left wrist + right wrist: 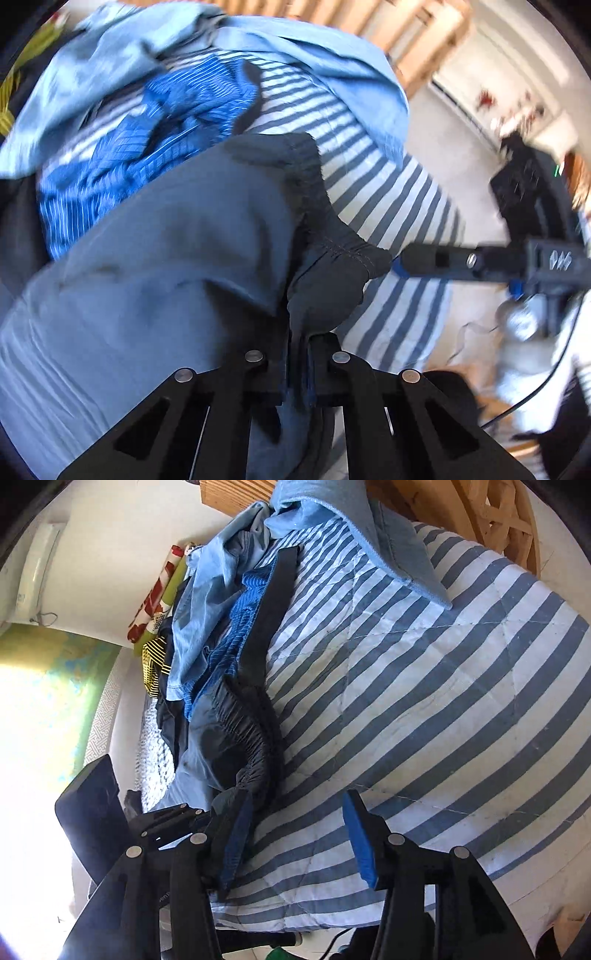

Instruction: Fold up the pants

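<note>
The grey-blue pants (166,258) lie on a blue-and-white striped bedcover (399,199), their dark elastic waistband (332,236) bunched up. My left gripper (299,354) is shut on a fold of the dark waistband fabric. My right gripper (400,264) comes in from the right, its blue pad tip against the waistband's end. In the right wrist view the right gripper (299,834) is open, with only striped cover between its blue pads (360,843). The gathered waistband (251,734) runs up from its left finger. The left gripper (173,821) shows at lower left, beside the pants.
Behind the pants is a heap of clothes: a light blue garment (207,602), a bright blue striped one (140,147), and a yellow-and-black piece (155,661). A wooden slatted headboard (388,26) and a wicker piece (506,520) border the bed. Bare striped cover (424,701) spreads right.
</note>
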The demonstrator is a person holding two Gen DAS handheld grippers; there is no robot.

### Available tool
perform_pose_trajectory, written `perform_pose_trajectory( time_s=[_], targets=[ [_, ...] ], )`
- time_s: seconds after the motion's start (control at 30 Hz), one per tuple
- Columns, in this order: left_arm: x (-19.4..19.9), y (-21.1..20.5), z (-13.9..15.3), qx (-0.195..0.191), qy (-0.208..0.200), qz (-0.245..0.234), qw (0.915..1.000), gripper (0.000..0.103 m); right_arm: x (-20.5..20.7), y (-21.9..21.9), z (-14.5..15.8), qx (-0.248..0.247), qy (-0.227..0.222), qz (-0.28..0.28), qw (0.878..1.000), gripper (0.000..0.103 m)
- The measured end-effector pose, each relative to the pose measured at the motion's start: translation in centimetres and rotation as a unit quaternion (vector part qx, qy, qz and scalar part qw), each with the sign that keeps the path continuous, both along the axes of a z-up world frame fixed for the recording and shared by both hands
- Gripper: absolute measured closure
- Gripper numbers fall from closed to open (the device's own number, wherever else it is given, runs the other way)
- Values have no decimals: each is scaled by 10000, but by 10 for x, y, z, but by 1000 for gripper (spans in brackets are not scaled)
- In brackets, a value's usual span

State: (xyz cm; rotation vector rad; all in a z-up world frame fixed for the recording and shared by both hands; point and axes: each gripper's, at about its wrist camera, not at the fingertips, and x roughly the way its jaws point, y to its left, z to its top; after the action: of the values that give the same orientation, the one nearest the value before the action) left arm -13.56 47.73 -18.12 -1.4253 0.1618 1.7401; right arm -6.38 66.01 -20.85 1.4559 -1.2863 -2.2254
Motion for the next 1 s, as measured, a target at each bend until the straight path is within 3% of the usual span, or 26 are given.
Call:
perform_pose_trajectory(
  time_s=[0.07,0.23,0.27,0.37,0.43,0.5,0.57,0.6,0.7,0.83,0.9,0.93,1.0],
  targets=[
    [-9,-11,-3,273,-302,209,9990,97,-3,-10,1,-126,102,87,9998,53],
    [-5,-16,-1,375,-333,232,9985,96,-9,-40,7,-132,277,406,9987,53],
    [-4,-16,0,410,-362,-61,9985,96,-12,-44,7,-123,268,419,9987,53],
    [2,-11,3,412,-274,-229,9985,95,-20,-51,2,-174,207,391,9989,53],
    [5,-7,4,373,-278,-321,9984,87,-26,-53,-2,-192,164,335,9991,55],
    [9,-7,9,244,-350,-483,9979,61,-31,-53,-9,-272,124,273,9992,65],
    [8,-20,21,280,-208,-457,9983,47,-33,-53,-13,-269,86,235,9993,83],
    [9,-31,28,320,-81,-493,9982,43,-33,-51,-14,-226,83,224,9995,84],
    [6,-59,31,116,355,-547,9978,41,-27,-45,-14,-71,127,179,9997,91],
    [-7,-87,1,-401,70,-299,9987,42,-12,-29,2,114,421,20,9990,95],
    [-6,-90,-3,-425,118,-318,9985,42,-8,-21,12,546,663,-84,9963,95],
    [-4,-89,-2,-401,139,-352,9985,42,-8,-17,6,687,488,-152,9963,95],
    [-1,-84,1,-294,109,-402,9987,42,-9,-13,-13,420,201,-209,9987,95]
  ],
)
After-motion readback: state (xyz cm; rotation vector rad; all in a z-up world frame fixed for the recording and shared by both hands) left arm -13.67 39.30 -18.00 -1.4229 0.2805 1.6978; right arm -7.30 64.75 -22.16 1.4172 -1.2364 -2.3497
